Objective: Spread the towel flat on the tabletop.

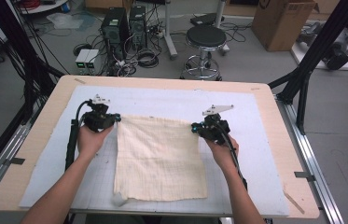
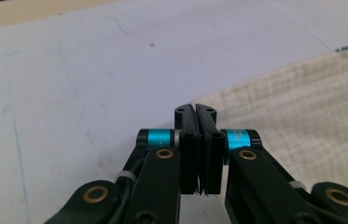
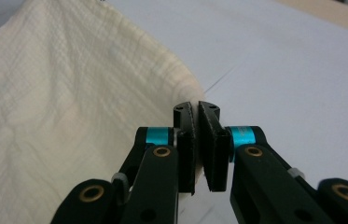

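Observation:
A cream waffle-weave cloth [image 1: 160, 158] lies spread on the white mat [image 1: 260, 140], its far edge lifted a little. My left gripper [image 1: 114, 119] is at the cloth's far left corner and my right gripper [image 1: 195, 127] at its far right corner. In the left gripper view the left gripper [image 2: 195, 109] has its jaws pressed together, with the cloth [image 2: 302, 107] running off to the right from them. In the right gripper view the right gripper [image 3: 196, 106] pinches the cloth's corner, and the cloth [image 3: 69, 93] drapes away to the left.
The mat covers a wooden table [image 1: 41, 140]. Beyond the far edge stand a black stool [image 1: 205, 37], computer towers [image 1: 115, 25] with cables and a cardboard box [image 1: 281, 21]. Black frame struts [image 1: 302, 79] rise at both sides.

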